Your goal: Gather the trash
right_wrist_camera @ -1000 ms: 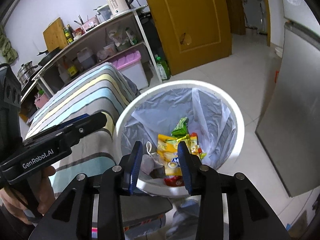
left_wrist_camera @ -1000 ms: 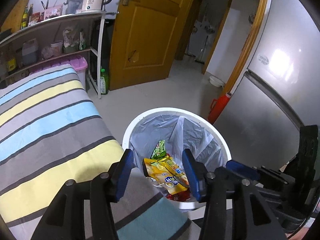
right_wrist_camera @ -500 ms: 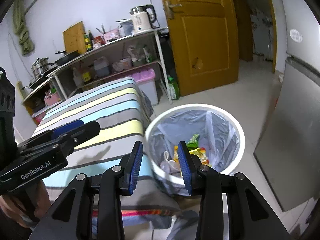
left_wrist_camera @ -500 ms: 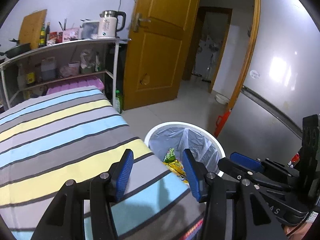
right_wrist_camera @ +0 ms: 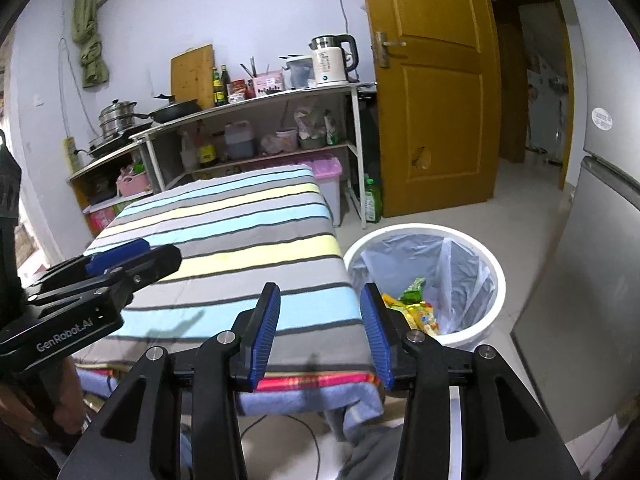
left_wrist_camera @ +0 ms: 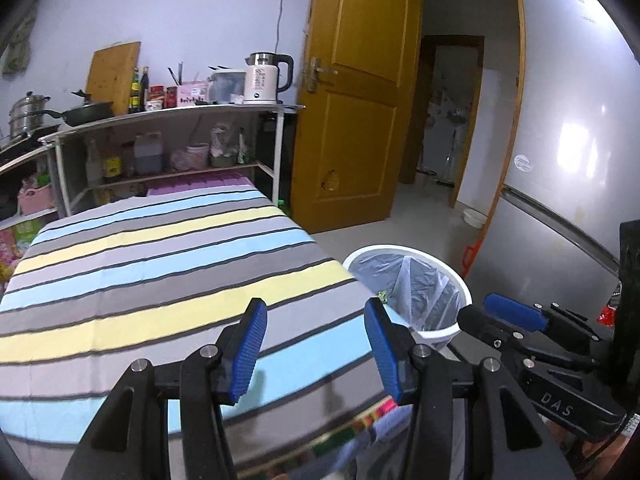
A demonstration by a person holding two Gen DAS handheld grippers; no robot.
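Note:
A white trash bin with a clear liner stands on the floor right of the striped table; it also shows in the left wrist view. Yellow, green and red snack wrappers lie inside it. My left gripper is open and empty above the table's near right corner. My right gripper is open and empty above the table's near edge, just left of the bin. Each gripper shows in the other's view, the right one and the left one.
The table carries a striped cloth in blue, yellow and grey. A shelf rack with a kettle, pans and bottles stands behind it. A yellow door is at the back. A grey fridge stands right of the bin.
Both grippers have pulled up and back from over the bin. The bin now sits lower right and smaller, and much more of the table shows.

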